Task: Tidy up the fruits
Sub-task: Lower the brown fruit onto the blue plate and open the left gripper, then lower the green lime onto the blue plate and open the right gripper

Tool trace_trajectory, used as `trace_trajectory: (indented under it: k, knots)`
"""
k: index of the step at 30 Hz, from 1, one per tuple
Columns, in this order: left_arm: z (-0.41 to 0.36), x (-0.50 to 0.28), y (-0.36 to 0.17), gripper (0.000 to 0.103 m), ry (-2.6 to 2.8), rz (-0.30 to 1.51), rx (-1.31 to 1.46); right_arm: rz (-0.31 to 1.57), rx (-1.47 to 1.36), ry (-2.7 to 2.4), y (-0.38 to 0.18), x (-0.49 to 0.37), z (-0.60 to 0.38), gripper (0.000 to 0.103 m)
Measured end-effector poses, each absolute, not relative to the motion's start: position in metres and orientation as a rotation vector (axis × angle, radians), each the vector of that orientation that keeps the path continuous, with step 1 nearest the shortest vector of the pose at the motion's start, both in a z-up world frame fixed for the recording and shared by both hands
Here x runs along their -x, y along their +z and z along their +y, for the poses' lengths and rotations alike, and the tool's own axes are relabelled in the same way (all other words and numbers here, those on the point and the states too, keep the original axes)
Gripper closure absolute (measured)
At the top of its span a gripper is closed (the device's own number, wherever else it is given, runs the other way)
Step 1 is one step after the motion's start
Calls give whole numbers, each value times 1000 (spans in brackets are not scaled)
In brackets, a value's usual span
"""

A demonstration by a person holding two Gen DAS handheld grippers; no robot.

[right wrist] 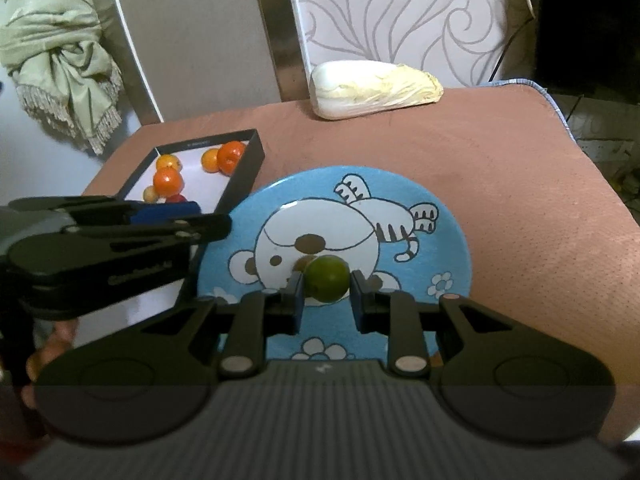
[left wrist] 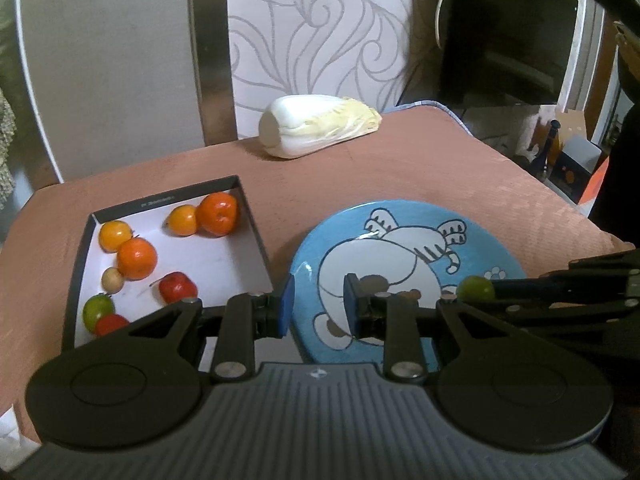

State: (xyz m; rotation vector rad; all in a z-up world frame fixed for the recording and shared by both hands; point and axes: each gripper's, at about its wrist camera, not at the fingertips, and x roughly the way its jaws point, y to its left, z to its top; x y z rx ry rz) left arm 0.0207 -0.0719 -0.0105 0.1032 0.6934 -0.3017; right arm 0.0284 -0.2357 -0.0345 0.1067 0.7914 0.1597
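Right gripper [right wrist: 325,294] clamps a green fruit [right wrist: 326,278] above the blue cartoon plate [right wrist: 448,248]; left gripper [left wrist: 318,306] narrow, empty.

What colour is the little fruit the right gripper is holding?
Green. The fruit shows best in the right wrist view, between the right gripper's fingers.

One blue cartoon plate [left wrist: 404,216], one black box [left wrist: 256,236] holding eight small fruits, namely two orange [left wrist: 137,258], two yellow [left wrist: 115,235], two red [left wrist: 178,286], one green-and-yellow [left wrist: 97,310] and one tan [left wrist: 112,279], one separate green fruit [right wrist: 327,279], one cabbage [left wrist: 316,125], two grippers [left wrist: 318,306].
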Motion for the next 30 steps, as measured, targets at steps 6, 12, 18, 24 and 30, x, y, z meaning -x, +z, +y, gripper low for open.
trace_trajectory:
  k: [6,12,18,24,30]
  knots:
    - [-68,-18,-12,66,-282,699,-99,807,-101,148,-41,-32,-236,75]
    - [-69,-17,-14,65,-283,703,-102,808,-92,139,-46,-35,-236,74]
    - [-70,-16,-15,65,-282,704,-103,808,-104,86,-52,-39,-243,73]
    - [-67,-18,-17,64,-274,706,-95,766,-95,66,-47,-38,-244,63]
    - [-60,-19,-18,64,-253,710,-81,747,-84,79,-44,-39,-238,63]
